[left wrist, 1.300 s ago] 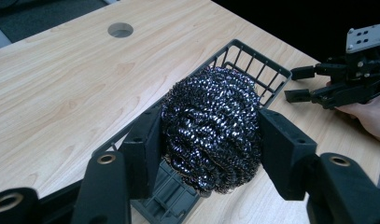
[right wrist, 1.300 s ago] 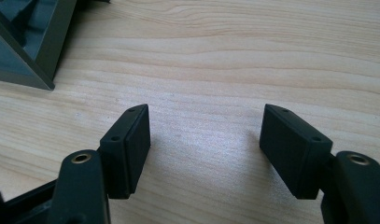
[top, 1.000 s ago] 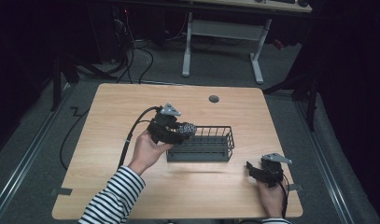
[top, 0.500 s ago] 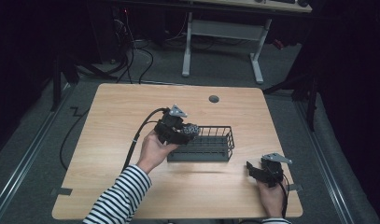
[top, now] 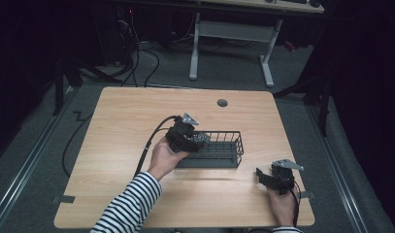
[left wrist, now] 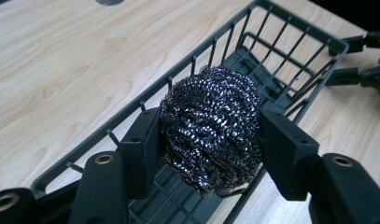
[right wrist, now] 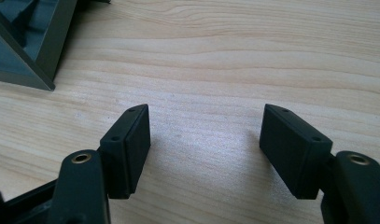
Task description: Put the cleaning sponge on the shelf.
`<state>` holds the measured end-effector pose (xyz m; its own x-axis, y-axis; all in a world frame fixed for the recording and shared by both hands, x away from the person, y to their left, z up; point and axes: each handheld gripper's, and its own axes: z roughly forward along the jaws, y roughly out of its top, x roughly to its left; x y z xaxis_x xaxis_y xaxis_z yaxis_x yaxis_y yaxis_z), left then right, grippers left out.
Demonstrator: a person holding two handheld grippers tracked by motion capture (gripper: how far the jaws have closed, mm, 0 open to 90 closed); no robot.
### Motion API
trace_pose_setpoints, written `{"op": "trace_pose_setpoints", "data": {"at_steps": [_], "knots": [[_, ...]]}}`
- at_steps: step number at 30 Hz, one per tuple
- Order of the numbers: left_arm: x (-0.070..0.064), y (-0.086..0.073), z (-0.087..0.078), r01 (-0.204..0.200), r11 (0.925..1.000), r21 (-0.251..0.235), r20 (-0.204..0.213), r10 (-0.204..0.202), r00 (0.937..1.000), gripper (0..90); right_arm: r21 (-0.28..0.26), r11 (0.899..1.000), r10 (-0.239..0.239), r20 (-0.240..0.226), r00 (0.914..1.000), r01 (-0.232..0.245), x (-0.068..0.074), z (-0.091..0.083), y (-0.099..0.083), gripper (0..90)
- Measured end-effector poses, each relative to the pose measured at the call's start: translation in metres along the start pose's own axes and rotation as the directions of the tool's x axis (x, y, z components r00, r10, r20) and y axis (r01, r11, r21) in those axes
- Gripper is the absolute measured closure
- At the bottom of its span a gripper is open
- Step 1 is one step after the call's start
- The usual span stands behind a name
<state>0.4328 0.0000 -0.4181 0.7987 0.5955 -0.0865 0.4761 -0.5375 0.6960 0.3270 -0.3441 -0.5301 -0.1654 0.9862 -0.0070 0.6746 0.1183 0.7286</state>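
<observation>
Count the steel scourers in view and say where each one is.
1. The steel scourer is clamped between the left gripper's jaws, over the near end of the basket.

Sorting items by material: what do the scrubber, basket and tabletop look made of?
Scrubber: coiled steel wire, shiny glints. Basket: likely plastic, though coated wire is possible; matte dark grey bars. Table: pale wood or wood-look laminate, printed-looking grain.

Dark room, grey carpet [top: 234,82], second desk [top: 234,29]
</observation>
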Motion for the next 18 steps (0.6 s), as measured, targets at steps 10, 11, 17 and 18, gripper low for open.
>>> {"op": "trace_pose_setpoints", "data": {"at_steps": [10, 11, 17, 18], "knots": [[0.001, -0.004, 0.010, -0.005, 0.9995, 0.031, -0.020, 0.005, 0.9998, 42.4, 0.001, 1.000, 0.000, 0.002, 1.0000, 0.000, 0.000, 0.000, 0.000, 33.8], [0.001, -0.005, 0.010, 0.000, 0.9995, 0.032, -0.020, 0.001, 0.9998, 42.3, 0.001, 1.000, 0.000, 0.002, 1.0000, 0.000, 0.000, 0.000, 0.000, 33.8], [0.003, -0.006, 0.014, 0.009, 0.9992, 0.038, -0.025, -0.008, 0.9997, 41.6, 0.001, 1.000, -0.001, 0.002, 1.0000, 0.001, 0.000, 0.000, 0.000, 33.8], [0.003, -0.007, 0.015, 0.010, 0.9991, 0.040, -0.027, -0.009, 0.9996, 41.4, 0.001, 1.000, -0.002, 0.003, 1.0000, 0.002, 0.000, 0.000, 0.000, 33.8]]}}
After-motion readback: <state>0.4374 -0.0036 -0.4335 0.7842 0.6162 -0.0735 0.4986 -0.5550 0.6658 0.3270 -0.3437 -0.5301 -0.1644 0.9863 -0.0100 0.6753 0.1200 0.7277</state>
